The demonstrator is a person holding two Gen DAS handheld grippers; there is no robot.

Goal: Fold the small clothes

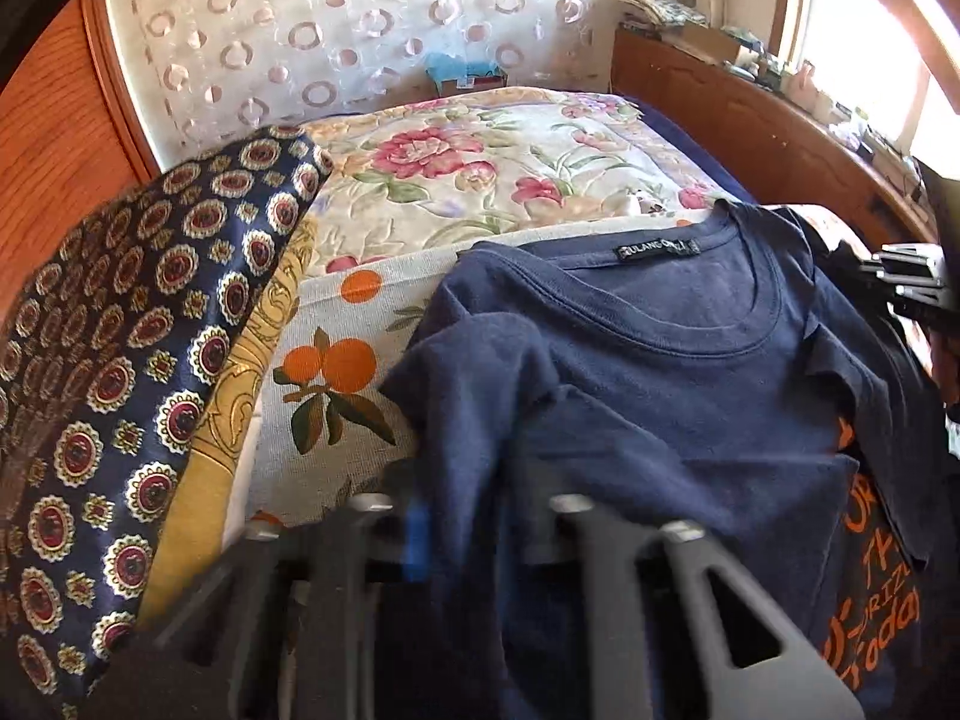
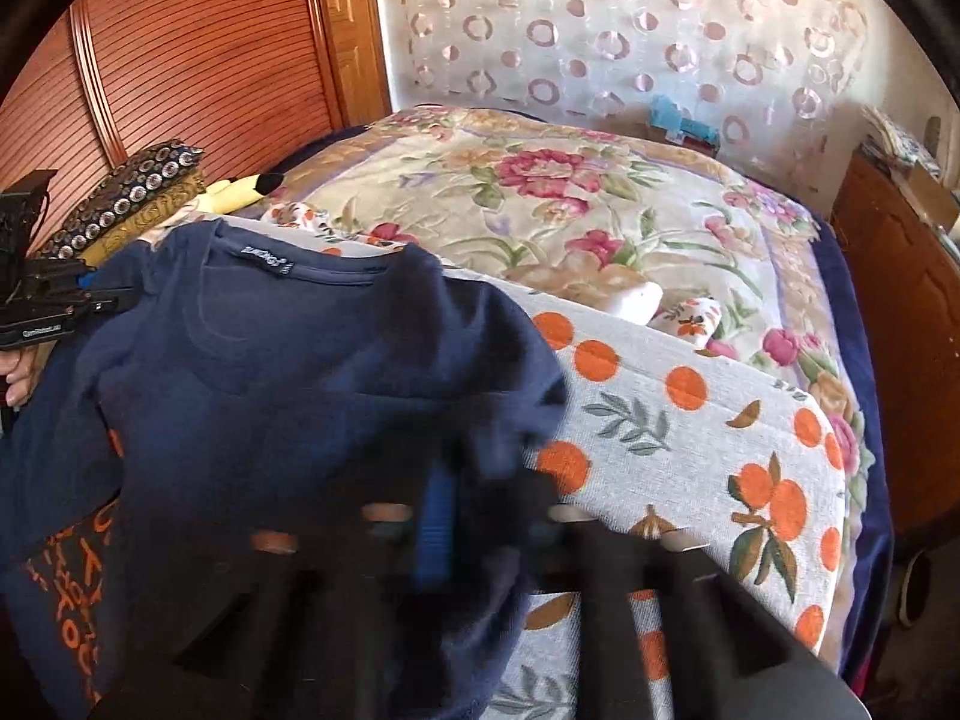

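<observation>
Both tools, left point(image 1: 420, 540) and right point(image 2: 435, 534), pinch the shirt point(image 1: 660, 360) on the bed point(image 2: 660, 420); only the right view shows a wardrobe point(image 2: 198, 60).

The left wrist view sits low and close over the navy blue cotton T-shirt point(image 1: 678, 372), looking forward and down along its own dark fingers at the shirt's left side, with the floral quilted bedspread point(image 1: 480, 180) and the sheer circle-patterned curtain point(image 1: 336, 30) beyond. The right wrist view peers just as near from the shirt's point(image 2: 288, 396) other side, facing the same way toward that bedspread point(image 2: 570, 204) and curtain point(image 2: 600, 42). Both share the shirt, the orange-print white cloth point(image 1: 342, 360) point(image 2: 690, 420) under it, and each catches the other gripper at its edge.
</observation>
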